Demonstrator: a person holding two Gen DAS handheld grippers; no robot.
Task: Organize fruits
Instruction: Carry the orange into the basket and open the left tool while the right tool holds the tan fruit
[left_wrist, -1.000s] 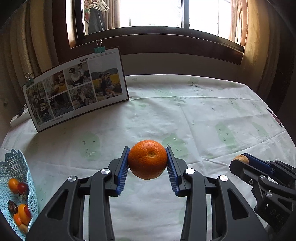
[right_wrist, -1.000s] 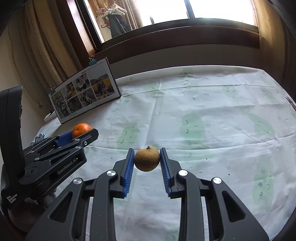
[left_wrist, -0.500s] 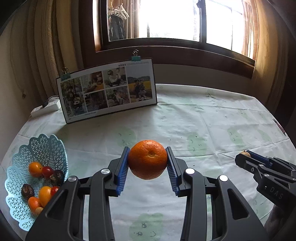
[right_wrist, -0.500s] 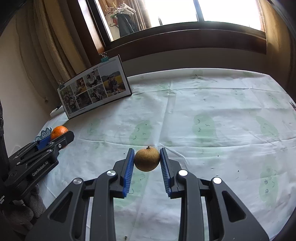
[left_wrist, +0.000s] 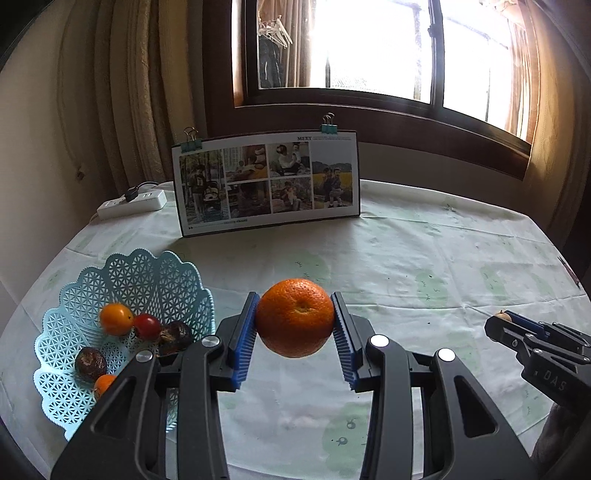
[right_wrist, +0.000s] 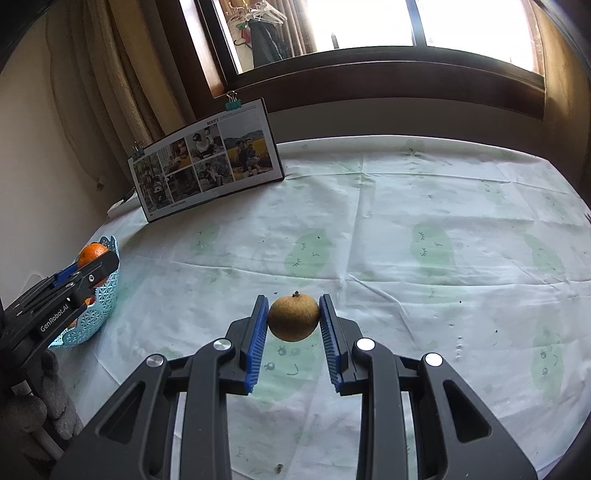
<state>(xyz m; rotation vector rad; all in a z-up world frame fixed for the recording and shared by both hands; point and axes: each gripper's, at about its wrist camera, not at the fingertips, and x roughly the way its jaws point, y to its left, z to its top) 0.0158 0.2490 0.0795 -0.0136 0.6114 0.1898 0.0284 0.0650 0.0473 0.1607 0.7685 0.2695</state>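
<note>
Orange (left_wrist: 294, 317) sits between the 2 blue pads of the left claw (left_wrist: 295, 334), pressed on both sides and lifted above the table (left_wrist: 406, 258). The pads (left_wrist: 243, 343) touch the fruit at its left and right flank, and its dimpled end faces the camera. To the left of this claw and a little below it stands a light blue basket (left_wrist: 147, 273) with a lace-like wall. Inside the basket lie a small orange fruit (left_wrist: 116, 319), a red one (left_wrist: 147, 327) touching it, 2 dark wrinkled ones (left_wrist: 90, 363), and 1 more orange piece (left_wrist: 102, 384) partly hidden by the claw's body. Ahead of the claw, at the far side of the table, a photo board (left_wrist: 267, 181) stands upright with 2 clips on its top edge. A white power strip (left_wrist: 131, 203) lies left of the board.

The right claw (right_wrist: 293, 323) holds a small brown-yellow fruit (right_wrist: 293, 317) between its pads, also clear of the green-patterned cloth (right_wrist: 424, 258). Its short stem points up. From the right wrist view the left claw is far to the left, with the orange over the rim of the basket. In the left wrist view the right claw appears at the right edge, well apart from the basket.
</note>
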